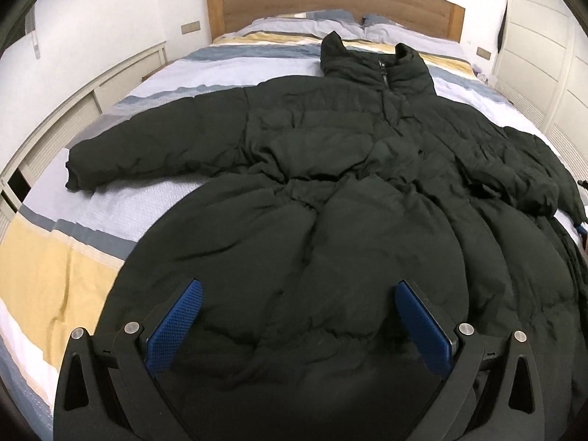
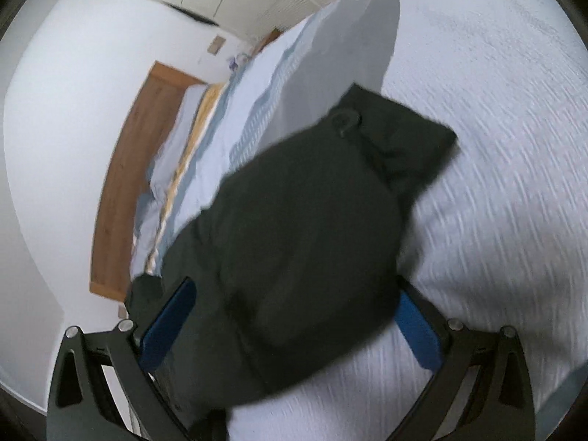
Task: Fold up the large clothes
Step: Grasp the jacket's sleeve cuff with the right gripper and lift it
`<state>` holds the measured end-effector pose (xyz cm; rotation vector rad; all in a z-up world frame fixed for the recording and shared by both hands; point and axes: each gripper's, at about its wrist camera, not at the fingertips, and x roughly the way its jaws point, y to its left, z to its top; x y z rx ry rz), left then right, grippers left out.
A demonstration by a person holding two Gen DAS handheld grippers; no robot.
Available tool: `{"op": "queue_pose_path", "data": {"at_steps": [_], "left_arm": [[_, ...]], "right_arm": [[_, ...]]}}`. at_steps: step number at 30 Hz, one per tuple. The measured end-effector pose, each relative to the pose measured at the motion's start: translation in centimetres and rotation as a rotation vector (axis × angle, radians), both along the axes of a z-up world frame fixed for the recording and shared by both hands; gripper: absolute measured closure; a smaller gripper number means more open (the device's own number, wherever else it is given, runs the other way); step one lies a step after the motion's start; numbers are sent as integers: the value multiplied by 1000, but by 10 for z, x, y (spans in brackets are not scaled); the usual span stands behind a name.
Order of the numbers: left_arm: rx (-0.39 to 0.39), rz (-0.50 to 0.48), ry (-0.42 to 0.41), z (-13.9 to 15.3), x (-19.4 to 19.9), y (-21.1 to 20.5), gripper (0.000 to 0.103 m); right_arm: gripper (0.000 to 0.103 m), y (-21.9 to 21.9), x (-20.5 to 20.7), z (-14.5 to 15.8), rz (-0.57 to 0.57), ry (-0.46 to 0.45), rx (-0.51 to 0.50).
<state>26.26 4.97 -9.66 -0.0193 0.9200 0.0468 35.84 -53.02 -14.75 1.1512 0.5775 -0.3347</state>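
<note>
- Nearest the left wrist camera, the left gripper (image 1: 298, 290) hangs over the hem of the dark puffer coat (image 1: 330, 191), jaws spread wide, the blue pads (image 1: 176, 325) clear of the fabric on either side.
- The coat lies face up on the bed (image 1: 110, 198), collar toward the wooden headboard (image 1: 330, 3), zipper closed up to the neck.
- One sleeve (image 1: 147, 150) stretches out flat across the striped bedspread; the other sleeve (image 1: 529, 172) is bunched on the coat's far side.
- Pillows (image 1: 301, 24) sit against the headboard beyond the collar.
- White cabinet doors (image 1: 544, 47) line the wall beside the bed.
- In the blurred right wrist view, the right gripper (image 2: 294, 294) has its jaws spread, with a bulging fold of the coat (image 2: 301, 220) lying between them; whether the pads touch it I cannot tell.
- That fold, with a snap button (image 2: 345, 121) near its edge, covers the light bedspread (image 2: 496, 147).
</note>
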Motion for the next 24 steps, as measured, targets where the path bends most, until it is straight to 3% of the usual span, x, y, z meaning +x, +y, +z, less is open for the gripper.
{"op": "queue_pose_path", "data": {"at_steps": [3, 5, 11, 15, 24], "left_arm": [[-3, -1, 3, -2, 0, 0, 1], [-8, 0, 2, -3, 0, 0, 1], [-12, 0, -14, -1, -1, 1, 1], [-21, -6, -33, 3, -3, 1, 1], [-76, -15, -70, 17, -14, 7, 1]], "right_arm": [[22, -10, 3, -3, -20, -40, 26], [49, -13, 4, -5, -32, -47, 56], [78, -14, 10, 1, -17, -104, 75], [87, -4, 18, 31, 36, -138, 7], [88, 57, 43, 122, 243, -236, -161]]}}
